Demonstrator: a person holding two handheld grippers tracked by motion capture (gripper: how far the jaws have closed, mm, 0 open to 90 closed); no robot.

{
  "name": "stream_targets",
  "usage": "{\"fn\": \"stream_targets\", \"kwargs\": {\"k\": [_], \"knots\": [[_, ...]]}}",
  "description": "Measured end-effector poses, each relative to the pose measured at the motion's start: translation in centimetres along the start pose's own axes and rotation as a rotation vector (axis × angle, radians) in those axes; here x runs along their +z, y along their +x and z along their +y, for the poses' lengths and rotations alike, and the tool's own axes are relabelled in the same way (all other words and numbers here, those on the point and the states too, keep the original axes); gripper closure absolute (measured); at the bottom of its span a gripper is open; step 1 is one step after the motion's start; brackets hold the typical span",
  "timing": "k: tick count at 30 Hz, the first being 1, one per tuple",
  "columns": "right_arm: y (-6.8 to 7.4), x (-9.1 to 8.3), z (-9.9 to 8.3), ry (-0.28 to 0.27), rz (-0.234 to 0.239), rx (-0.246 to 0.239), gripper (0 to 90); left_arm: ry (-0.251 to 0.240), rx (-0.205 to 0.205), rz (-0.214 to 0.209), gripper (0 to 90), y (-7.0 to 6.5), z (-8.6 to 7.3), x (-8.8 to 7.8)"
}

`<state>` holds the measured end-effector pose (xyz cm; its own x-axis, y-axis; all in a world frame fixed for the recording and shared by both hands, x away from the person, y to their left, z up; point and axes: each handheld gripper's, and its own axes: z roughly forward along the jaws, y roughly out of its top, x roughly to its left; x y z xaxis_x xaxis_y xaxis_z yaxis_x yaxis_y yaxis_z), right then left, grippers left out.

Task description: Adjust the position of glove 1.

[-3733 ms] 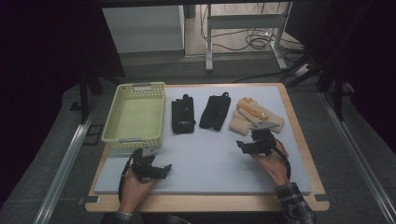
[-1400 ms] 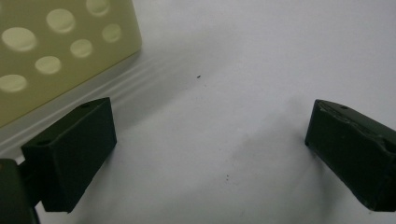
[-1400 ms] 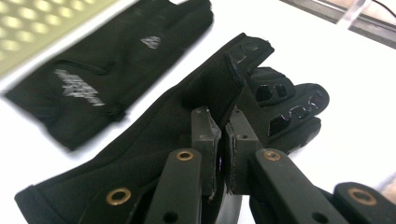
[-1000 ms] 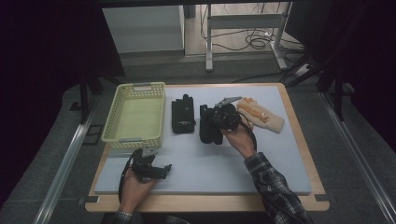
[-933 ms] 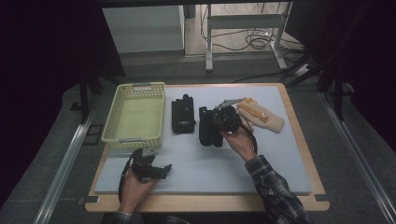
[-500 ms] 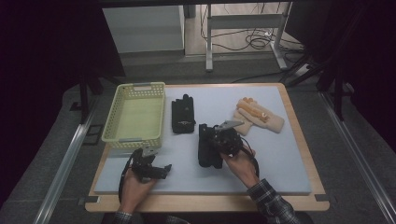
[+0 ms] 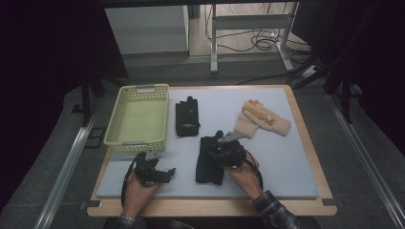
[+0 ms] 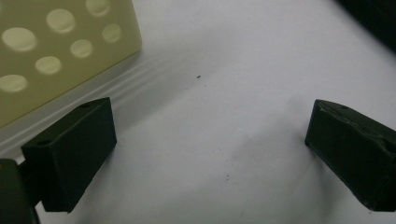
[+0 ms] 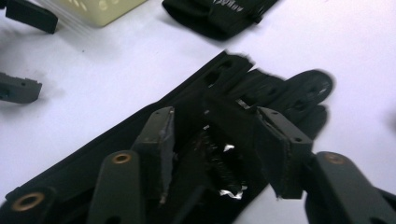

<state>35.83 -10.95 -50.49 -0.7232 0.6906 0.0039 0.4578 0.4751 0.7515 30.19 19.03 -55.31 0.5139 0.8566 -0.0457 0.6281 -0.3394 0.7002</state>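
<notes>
White mat point(image 7: 286, 157): black glove point(image 9: 196, 140) pinched between right gripper point(image 9: 219, 140) fingers.

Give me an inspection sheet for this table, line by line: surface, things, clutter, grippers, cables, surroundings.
Surface: pale mat on a wooden table.
Things: yellow basket at the left, seems empty; far black glove lying flat; near black glove pinched; tan gloves at the right.
Clutter: nothing seen.
Grippers: left gripper open over bare mat by the basket; right gripper closed on the near black glove.
Cables: loose wires on the floor beyond the table.
Surroundings: dark curtains, white cabinet, metal frame legs.
</notes>
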Motion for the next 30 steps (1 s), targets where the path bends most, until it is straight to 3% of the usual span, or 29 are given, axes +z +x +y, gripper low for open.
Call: {"fn": "stream_targets", "kwargs": {"k": [4,8,19,30], "knots": [[-1.0,-0.6,0.9,-0.009,-0.015,-0.032,43.2,0.0,0.0,0.0,2.1,0.0,0.0,0.0],[-1.6,-0.1,1.6,-0.009,0.002,-0.028,42.1,0.0,-0.003,-0.001,2.1,0.0,0.0,0.0],[-3.1,4.7,5.8,0.016,0.022,-0.044,36.8,0.0,-0.002,-0.001,2.1,0.0,0.0,0.0],[-3.7,10.6,10.1,0.034,0.091,-0.064,36.1,0.003,0.002,-0.003,2.1,0.0,0.0,0.0]]}}
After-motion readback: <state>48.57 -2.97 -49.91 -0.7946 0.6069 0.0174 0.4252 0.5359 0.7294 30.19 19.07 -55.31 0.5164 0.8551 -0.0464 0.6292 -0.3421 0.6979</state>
